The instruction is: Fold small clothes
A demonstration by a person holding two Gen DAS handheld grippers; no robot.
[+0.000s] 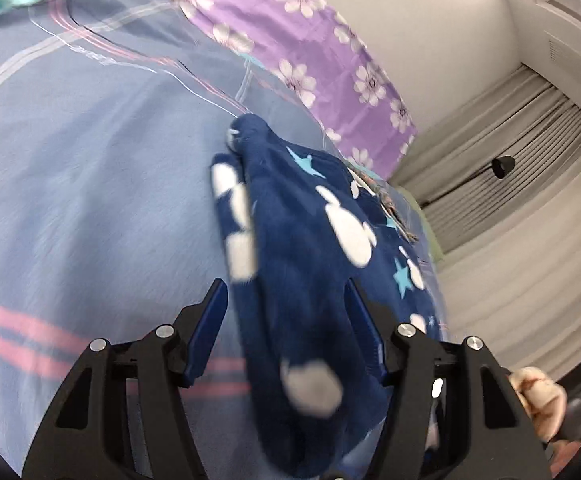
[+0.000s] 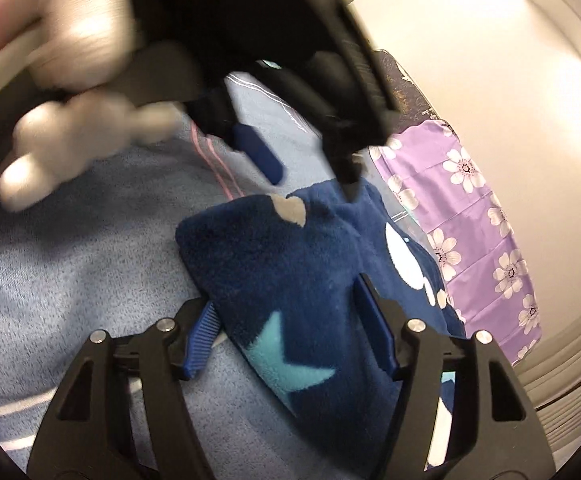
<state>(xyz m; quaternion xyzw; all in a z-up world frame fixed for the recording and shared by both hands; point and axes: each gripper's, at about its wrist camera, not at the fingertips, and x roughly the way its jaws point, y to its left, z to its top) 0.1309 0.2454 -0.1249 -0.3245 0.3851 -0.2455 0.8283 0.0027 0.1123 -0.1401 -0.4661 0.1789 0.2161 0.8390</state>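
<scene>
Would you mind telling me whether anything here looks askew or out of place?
Only the navy fleece garment: it lies bunched and uneven on the blue bedsheet, not yet flat. Nothing looks spilled or damaged.

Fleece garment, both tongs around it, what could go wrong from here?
1. Both the left tongs and right tongs look wide open around the navy fleece garment, so closing may pinch several bunched layers at once.
2. The garment lies on the blue bedsheet; a low grip could catch the sheet too.
3. The tongs work close together and could collide.
</scene>
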